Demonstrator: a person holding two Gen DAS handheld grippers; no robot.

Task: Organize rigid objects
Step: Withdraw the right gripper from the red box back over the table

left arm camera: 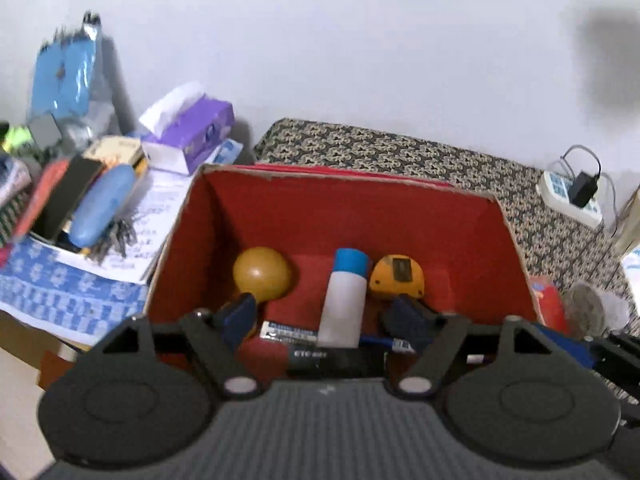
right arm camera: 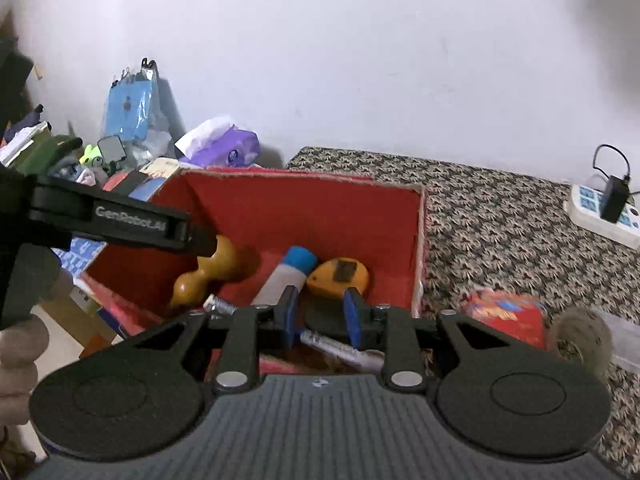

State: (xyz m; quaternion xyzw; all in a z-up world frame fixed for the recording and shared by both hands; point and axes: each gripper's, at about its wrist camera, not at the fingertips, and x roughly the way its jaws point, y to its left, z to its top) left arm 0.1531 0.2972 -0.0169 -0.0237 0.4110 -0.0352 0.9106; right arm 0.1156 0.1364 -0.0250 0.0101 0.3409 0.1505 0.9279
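Note:
A red cardboard box [left arm camera: 400, 216] [right arm camera: 304, 208] stands open on a patterned cloth. Inside lie a yellow wooden gourd [left arm camera: 262, 272] [right arm camera: 208, 276], a white bottle with a blue cap [left arm camera: 344, 296] [right arm camera: 286, 272], an orange tape measure [left arm camera: 396, 276] [right arm camera: 338, 276], a black ETC device [left arm camera: 320, 356] and a blue pen [left arm camera: 384, 342]. My left gripper [left arm camera: 326, 320] is open over the box's near side, jaws either side of the bottle. It also shows in the right wrist view [right arm camera: 120, 224]. My right gripper [right arm camera: 320, 316] is open and empty above a silver marker [right arm camera: 340, 350].
Left of the box is a cluttered pile: a purple tissue box [left arm camera: 192, 128], a blue case [left arm camera: 104, 204], papers and a blue bag [left arm camera: 64, 76]. A red packet [right arm camera: 504, 312] and a tape roll [right arm camera: 580, 340] lie right of the box. A power strip [right arm camera: 604, 216] lies far right.

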